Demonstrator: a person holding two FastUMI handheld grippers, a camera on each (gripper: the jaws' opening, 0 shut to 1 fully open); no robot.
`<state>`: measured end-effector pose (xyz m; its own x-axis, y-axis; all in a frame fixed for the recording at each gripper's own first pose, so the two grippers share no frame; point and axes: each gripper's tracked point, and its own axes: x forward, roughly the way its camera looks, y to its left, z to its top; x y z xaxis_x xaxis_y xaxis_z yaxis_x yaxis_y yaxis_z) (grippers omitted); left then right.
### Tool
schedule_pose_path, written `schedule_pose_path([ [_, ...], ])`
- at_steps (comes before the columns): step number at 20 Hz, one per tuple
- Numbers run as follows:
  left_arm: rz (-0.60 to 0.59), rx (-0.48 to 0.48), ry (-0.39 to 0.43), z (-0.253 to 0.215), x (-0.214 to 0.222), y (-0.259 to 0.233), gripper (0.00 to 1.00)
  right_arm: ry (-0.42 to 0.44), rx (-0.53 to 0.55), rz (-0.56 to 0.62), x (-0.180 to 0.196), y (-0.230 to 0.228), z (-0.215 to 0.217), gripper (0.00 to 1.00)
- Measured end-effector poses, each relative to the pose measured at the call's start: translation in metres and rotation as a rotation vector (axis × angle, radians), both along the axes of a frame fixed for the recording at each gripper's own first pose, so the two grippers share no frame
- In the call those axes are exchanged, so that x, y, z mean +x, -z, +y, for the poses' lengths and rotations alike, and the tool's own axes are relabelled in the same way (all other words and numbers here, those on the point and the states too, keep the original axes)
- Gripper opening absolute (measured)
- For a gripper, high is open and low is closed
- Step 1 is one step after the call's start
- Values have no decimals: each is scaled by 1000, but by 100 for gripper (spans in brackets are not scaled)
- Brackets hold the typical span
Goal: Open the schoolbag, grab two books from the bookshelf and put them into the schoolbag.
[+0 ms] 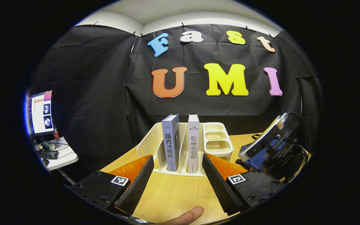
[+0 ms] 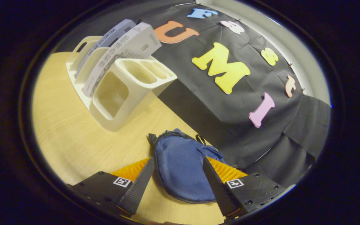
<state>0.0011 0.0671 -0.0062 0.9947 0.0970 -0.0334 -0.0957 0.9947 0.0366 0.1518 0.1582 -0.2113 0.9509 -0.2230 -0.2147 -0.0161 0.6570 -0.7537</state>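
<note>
Two books stand in the shelf; none is packed yet.
Bag lies flat on the table and looks closed; both jobs are left; left gripper and right gripper gape with nothing held; spines show Chinese print, too small to read surely.

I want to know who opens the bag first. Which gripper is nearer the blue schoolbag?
Right. The right gripper hangs open just above the schoolbag, fingers either side of it. The left gripper faces the bookshelf, with the schoolbag off to its right.
</note>
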Motion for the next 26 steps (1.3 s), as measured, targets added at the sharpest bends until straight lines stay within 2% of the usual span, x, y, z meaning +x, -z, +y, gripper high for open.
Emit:
schedule_pose_path([
  [1, 3, 1, -6, 2, 0, 1, 99, 5, -22, 21, 7, 12, 2, 88],
  [2, 3, 2, -11, 4, -1, 0, 99, 15, -40, 37, 11, 22, 2, 93],
  [3, 4, 5, -14, 6, 0, 1, 99, 29, -71, 55, 14, 30, -2, 93],
  [4, 5, 6, -20, 8, 0, 1, 99, 49, -102, 36, 17, 27, -6, 99],
  [5, 5, 4, -26, 10, -1, 2, 99, 63, -137, 8, 19, 20, -7, 84],
  [6, 6, 1, -29, 11, 0, 2, 99, 74, -179, -14, 22, 12, -8, 85],
  [7, 9, -2, -29, 12, 1, 3, 99, 82, -222, -13, 26, 12, -10, 91],
  [10, 21, -9, -30, 11, 2, 6, 99, 111, -370, -12, 39, 14, -16, 80],
  [11, 23, -7, -29, 10, 2, 6, 99, 123, -385, -29, 38, 10, -15, 76],
  [12, 23, -4, -28, 9, 2, 6, 99, 131, -379, -31, 38, 11, -14, 75],
  [13, 21, -3, -27, 8, 1, 5, 99, 142, -370, -30, 40, 12, -15, 77],
  [15, 18, -2, -20, 7, 1, 5, 99, 147, -344, -18, 42, 16, -13, 60],
  [16, 18, -1, -18, 6, 2, 5, 99, 147, -342, -18, 42, 16, -13, 43],
  [17, 19, -1, -18, 6, 1, 5, 99, 149, -347, -32, 42, 10, -14, 32],
  [18, 20, -1, -19, 6, 2, 5, 99, 154, -346, -43, 40, 4, -15, 36],
  [19, 21, -2, -19, 5, 2, 5, 99, 157, -335, -54, 39, -1, -16, 20],
  [23, 32, -9, -26, 8, 4, 10, 99, 179, -293, -128, 37, -38, -23, 20],
  [26, 36, -13, -31, 9, 3, 10, 99, 212, -286, -96, 48, -32, -37, 20],
])
